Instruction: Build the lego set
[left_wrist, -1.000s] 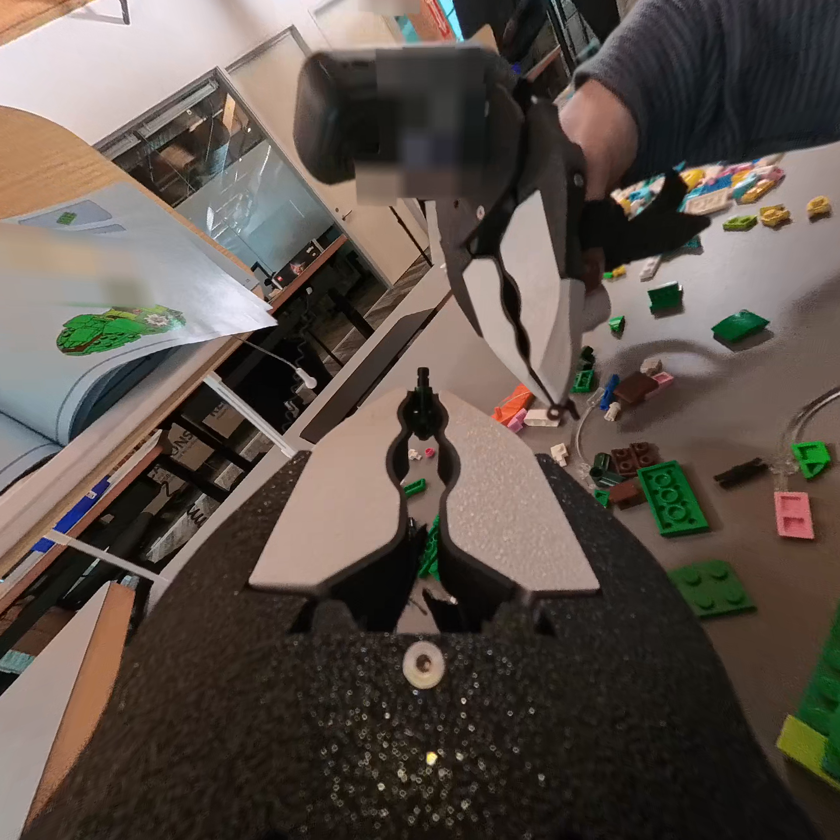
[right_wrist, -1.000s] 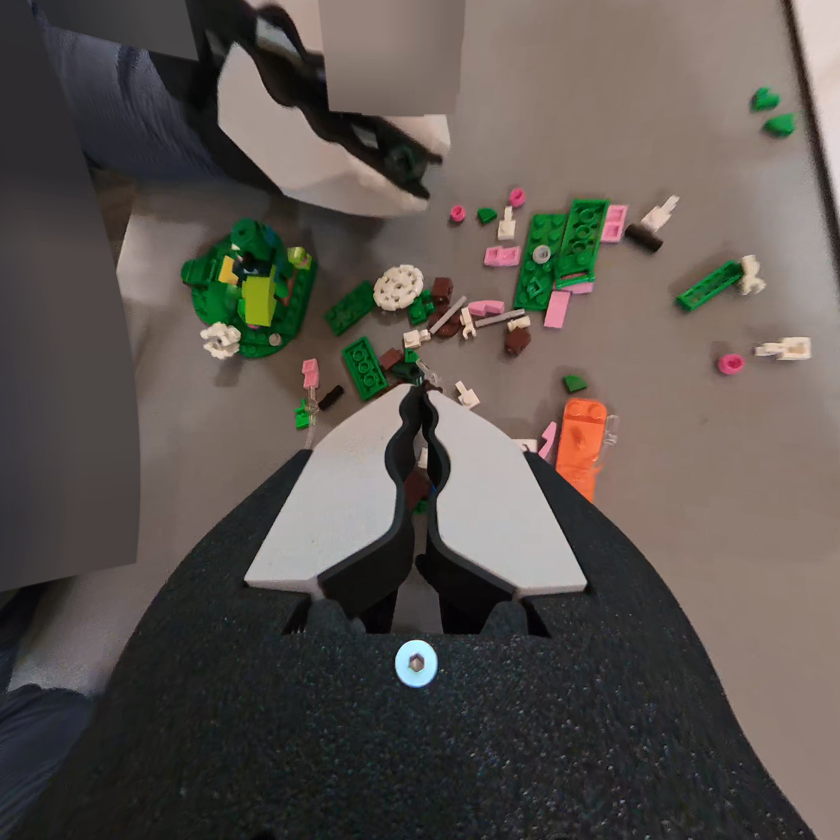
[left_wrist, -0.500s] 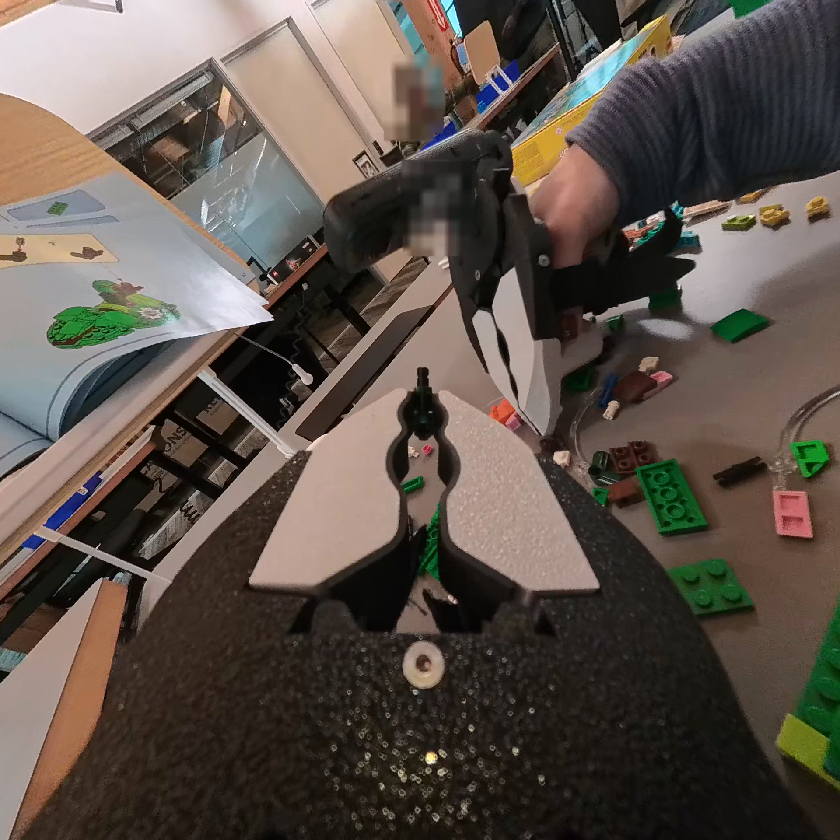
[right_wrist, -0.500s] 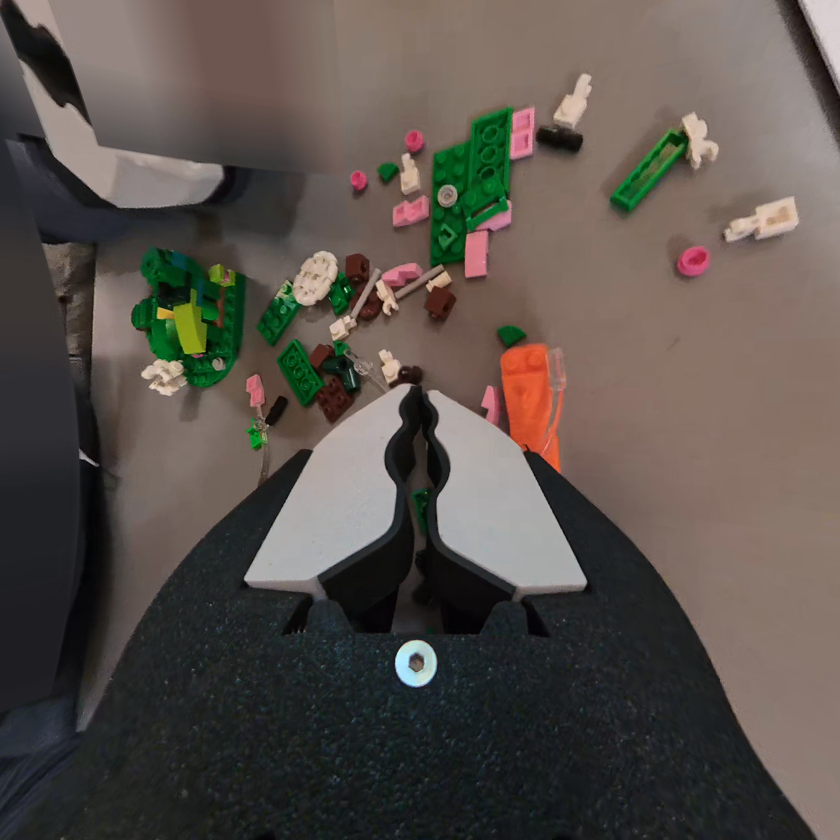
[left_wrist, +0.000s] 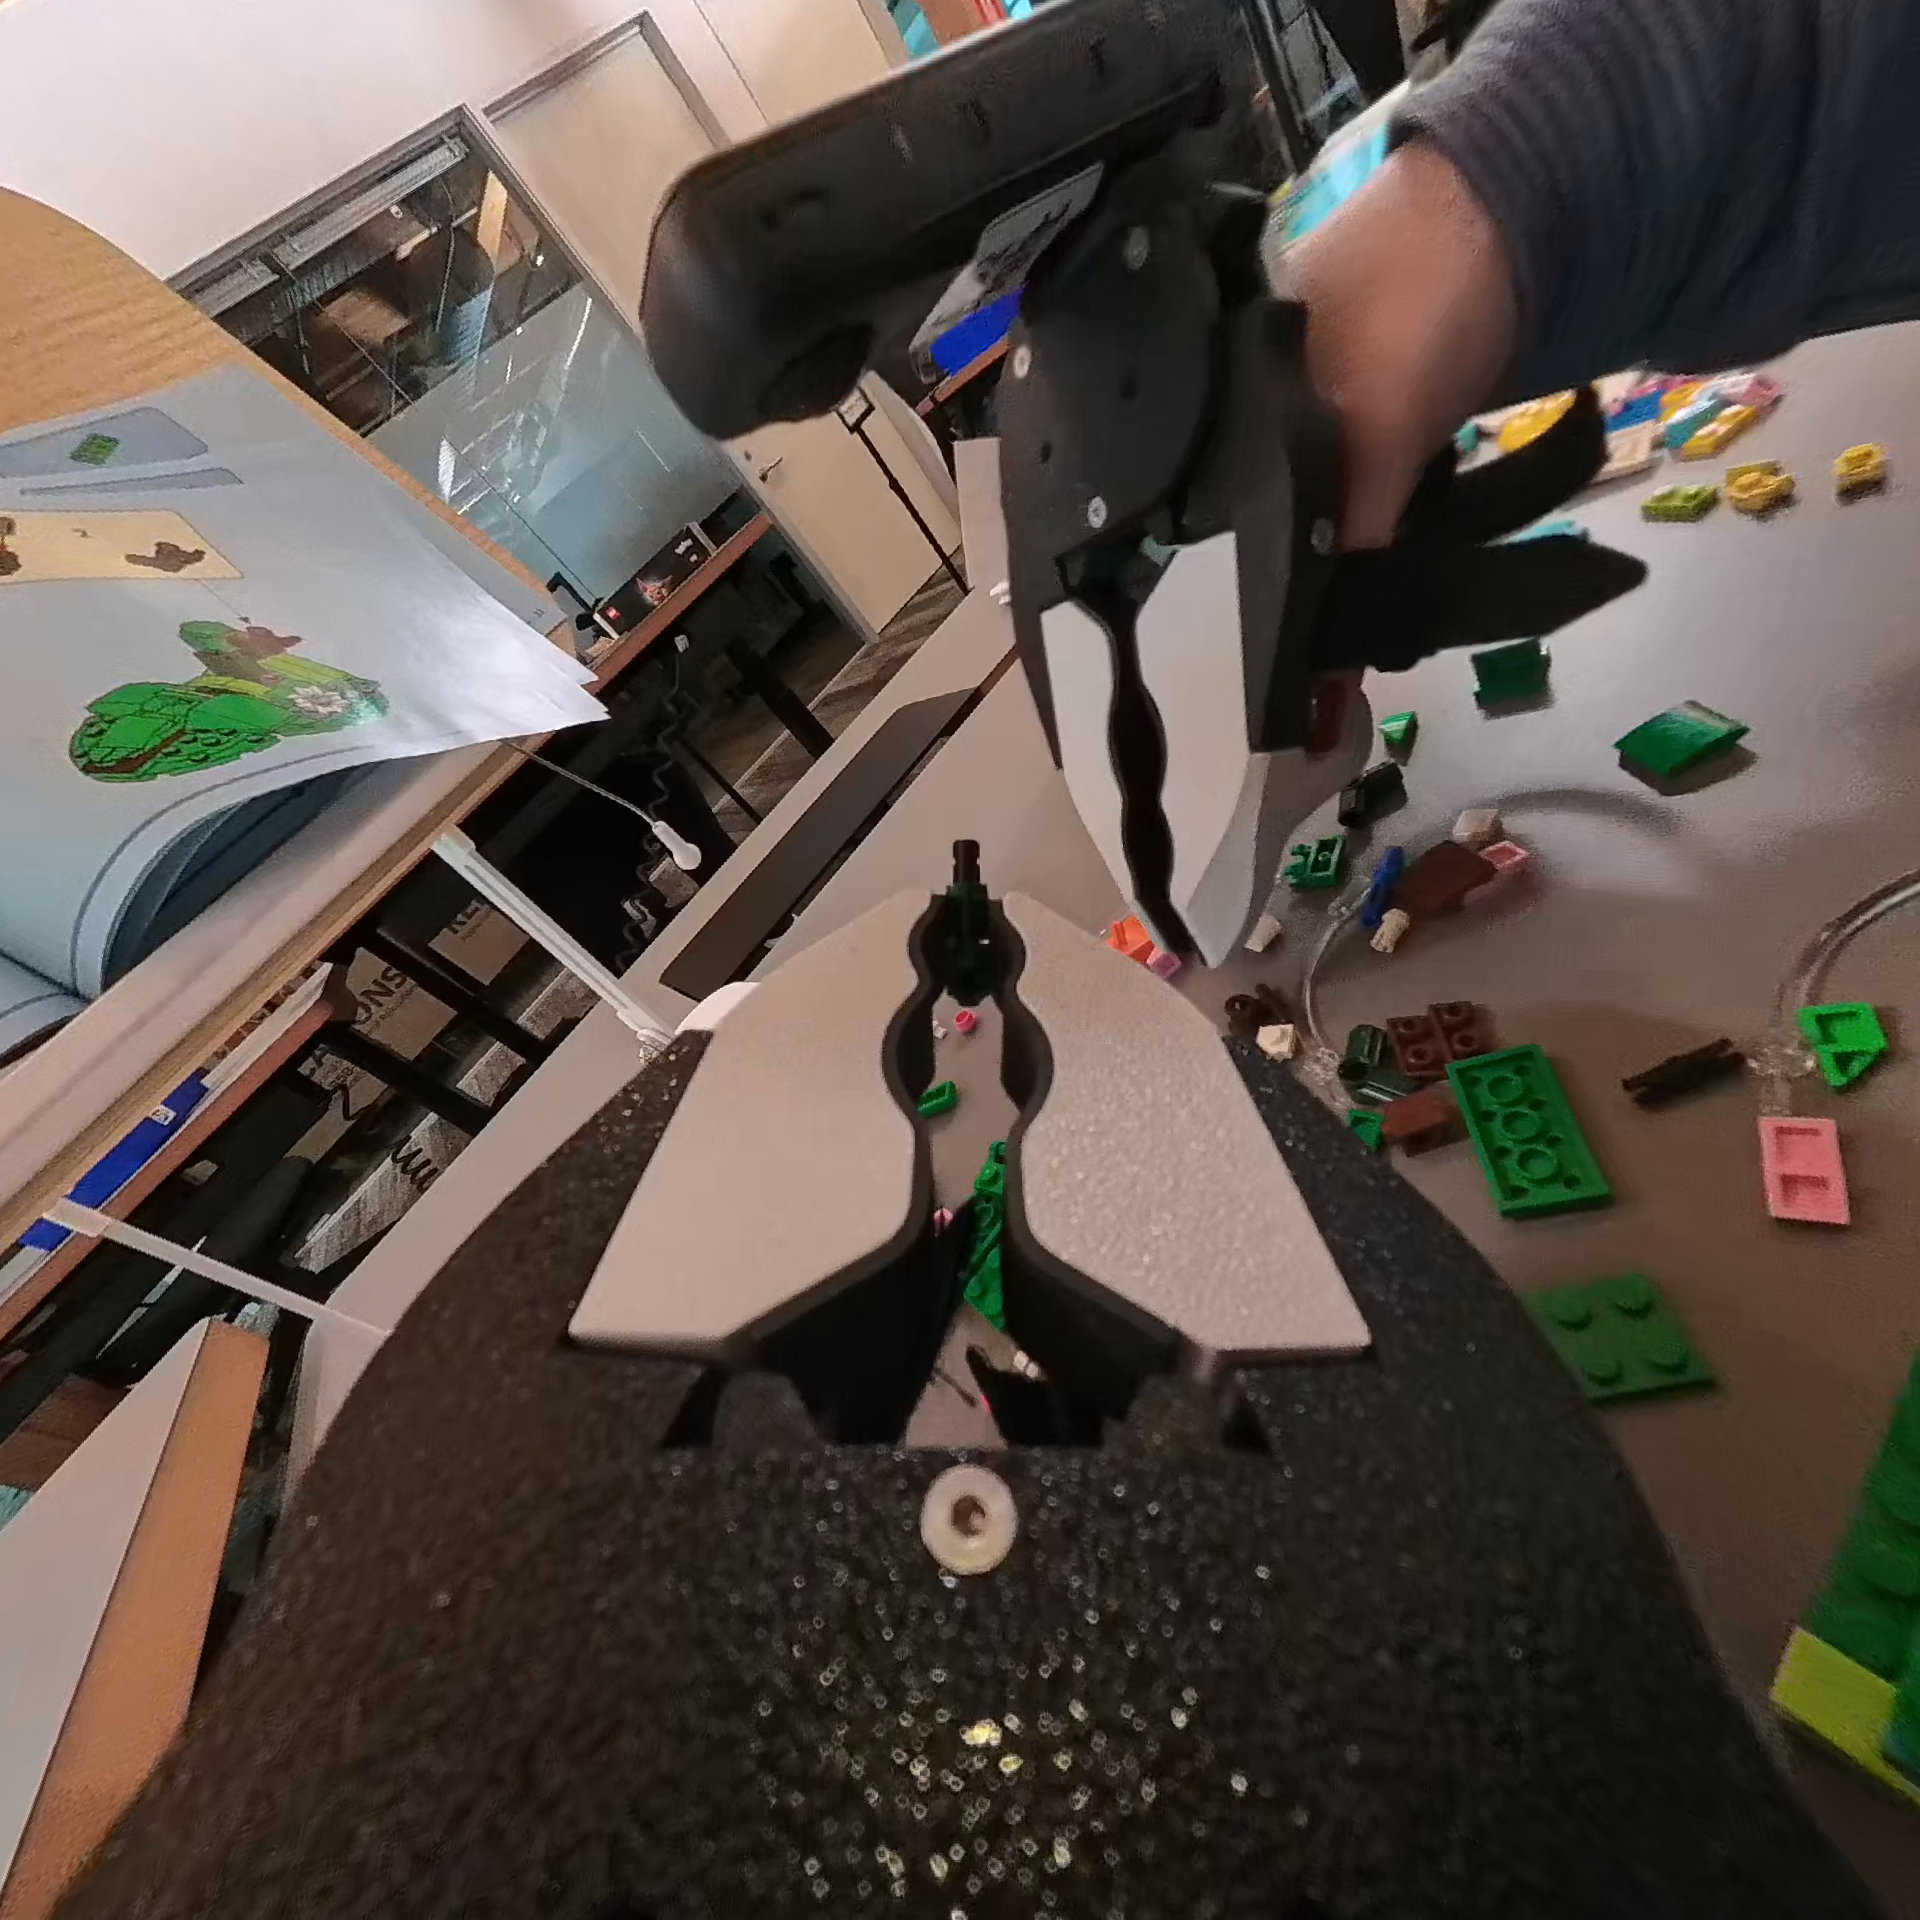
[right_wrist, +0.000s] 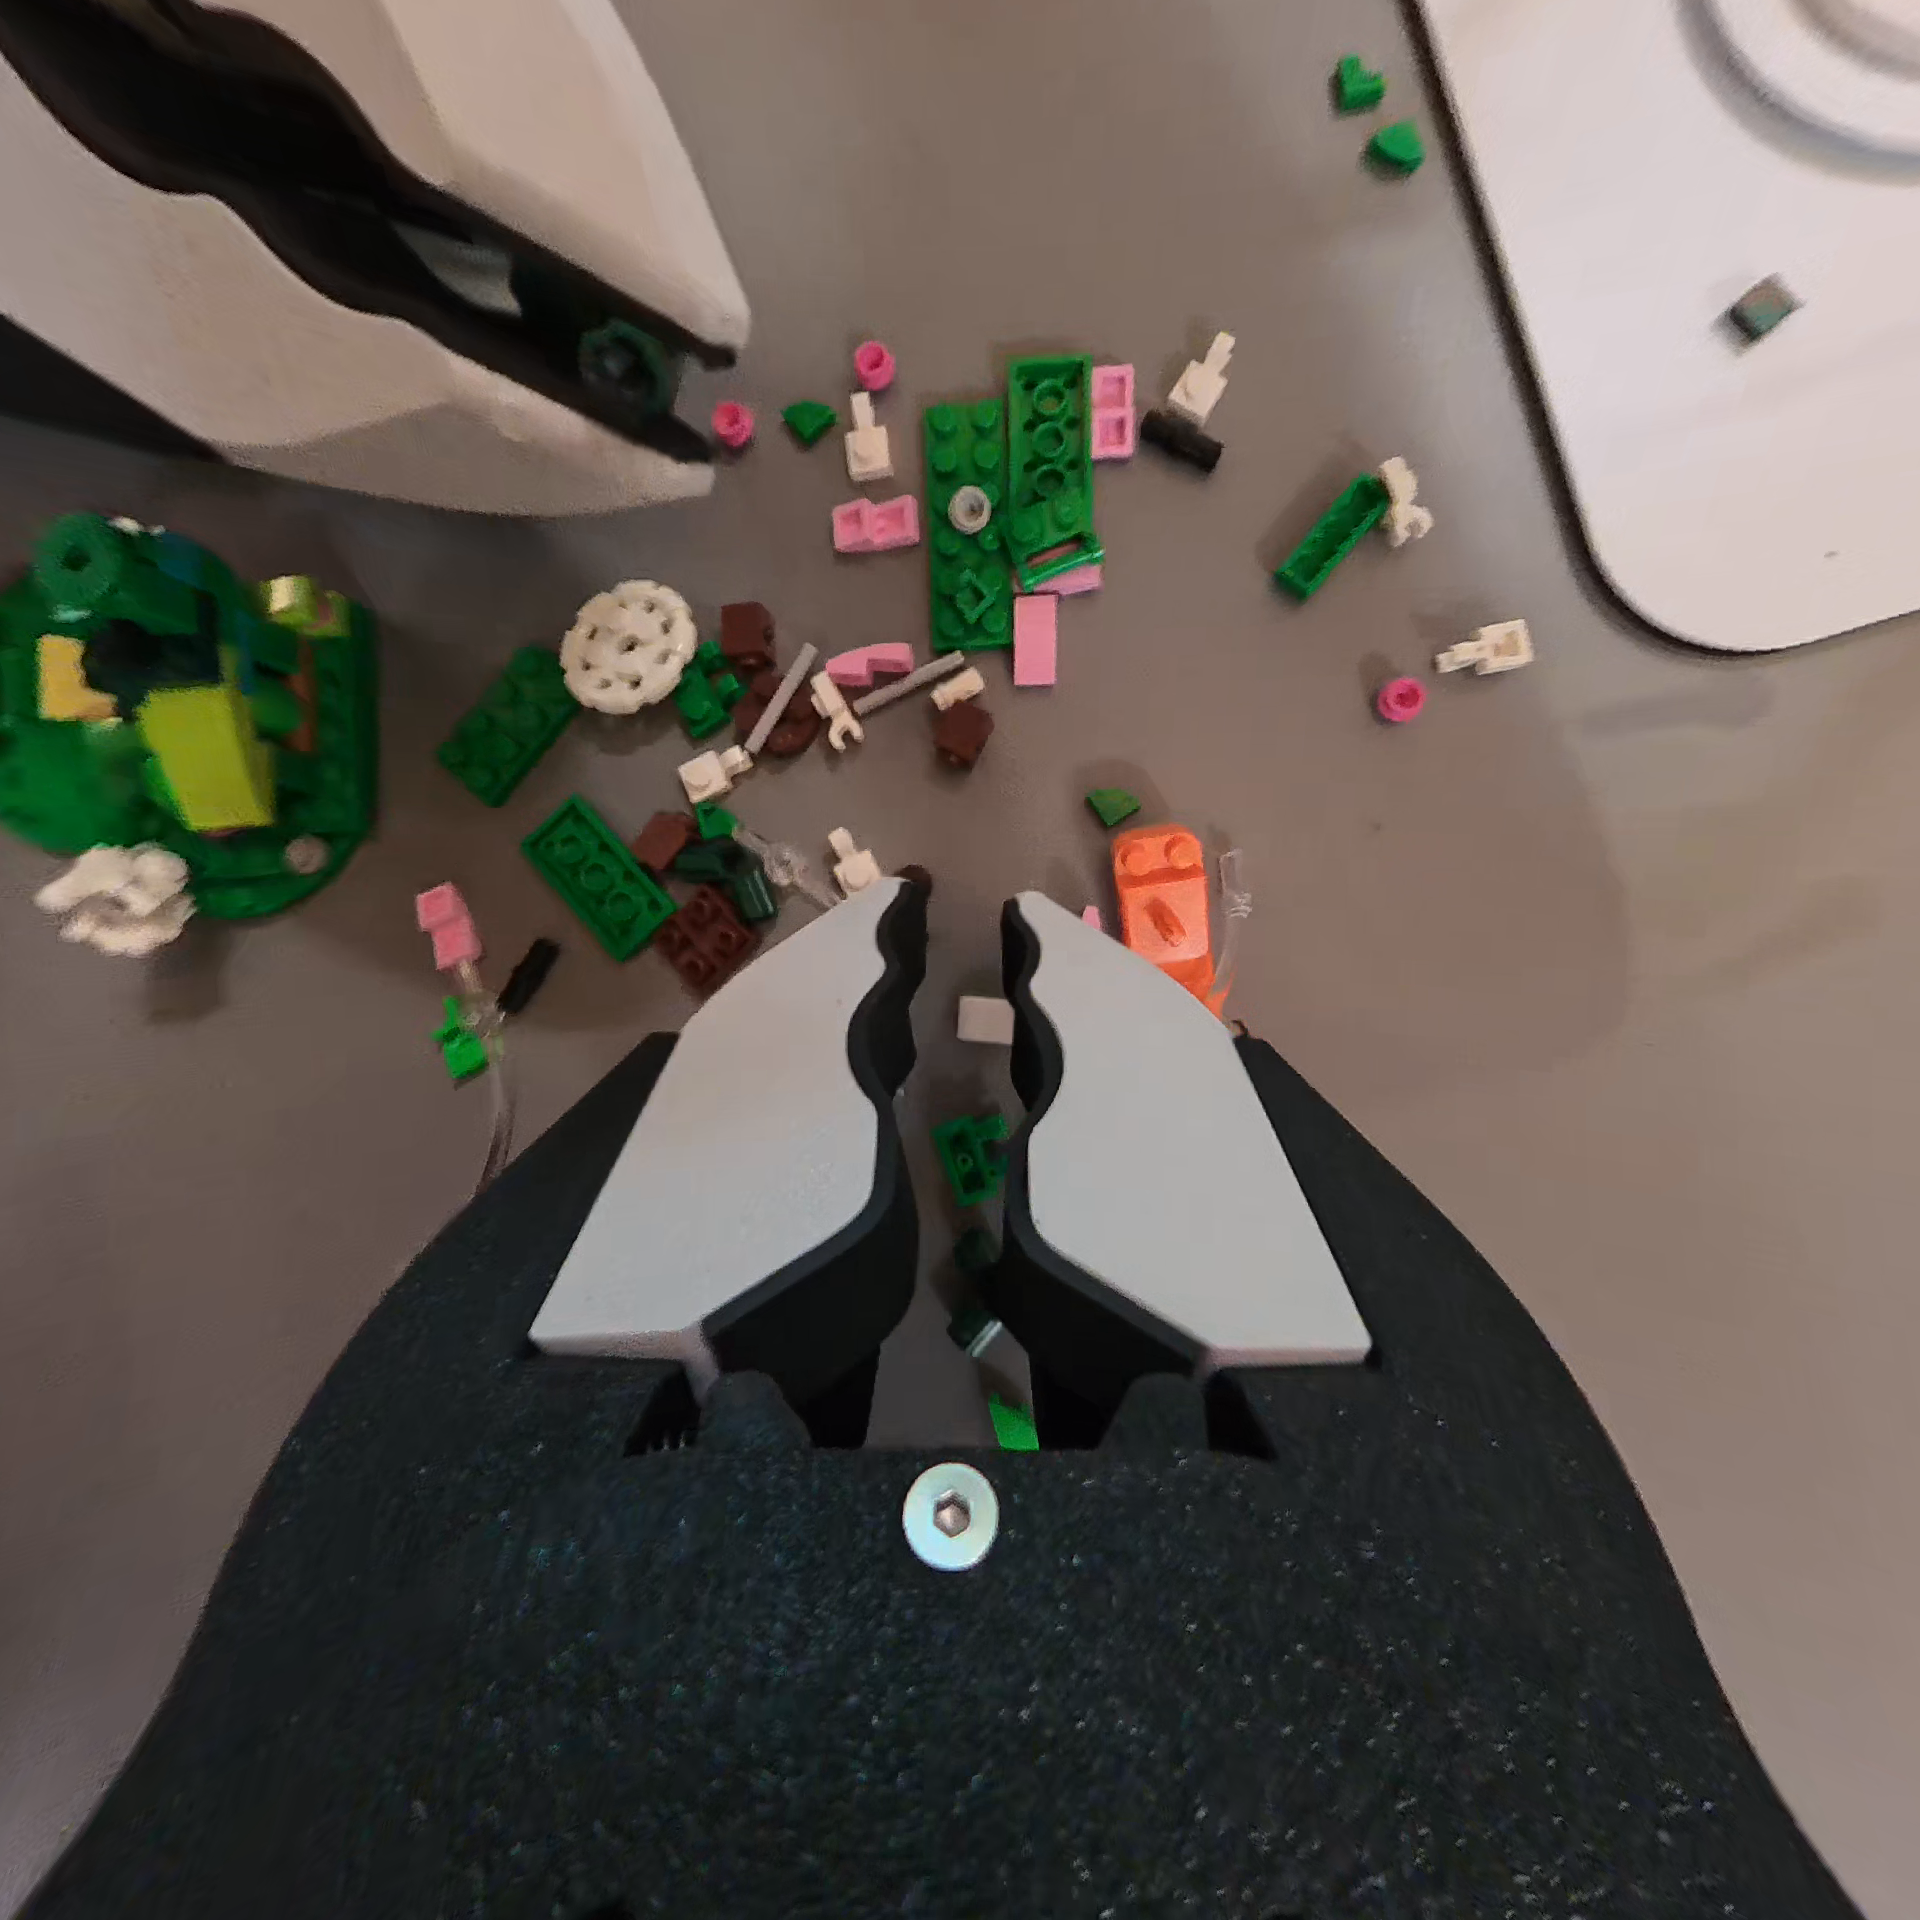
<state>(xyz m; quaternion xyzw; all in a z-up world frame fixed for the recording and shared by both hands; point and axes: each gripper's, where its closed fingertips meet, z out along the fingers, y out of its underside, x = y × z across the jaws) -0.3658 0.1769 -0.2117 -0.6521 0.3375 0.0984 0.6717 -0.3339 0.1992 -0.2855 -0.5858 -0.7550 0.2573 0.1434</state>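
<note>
**Right wrist view: loose bricks, 1 small piece already pinched**

Right wrist view has the partial green build (right_wrist: 197, 727) as my landmark, sitting on the grey table (right_wrist: 1455, 1039). It is the largest lego thing here: a rounded green base with lime, yellow and white pieces on top. I judge it rigid and light, but likely to shed parts if squeezed from above, so I would hold it by the base edge.

Beside the build lies the scatter of loose bricks. The green 2-row plates (right_wrist: 1008, 499) sit farther from it; they are thin, hard and slick, best taken across their short sides. The orange piece (right_wrist: 1164, 904) lies well apart from the build, just beside my right gripper (right_wrist: 961, 904), whose fingers stand parted and empty above a small white tile (right_wrist: 982, 1020).

Smallest is the dark green stud piece (left_wrist: 966, 914), held up off the table. My left gripper (left_wrist: 966, 894) is clamped on it near the tips. Such a tiny, smooth part can twist or pop out, I think, so firm, square pressure matters.
</note>
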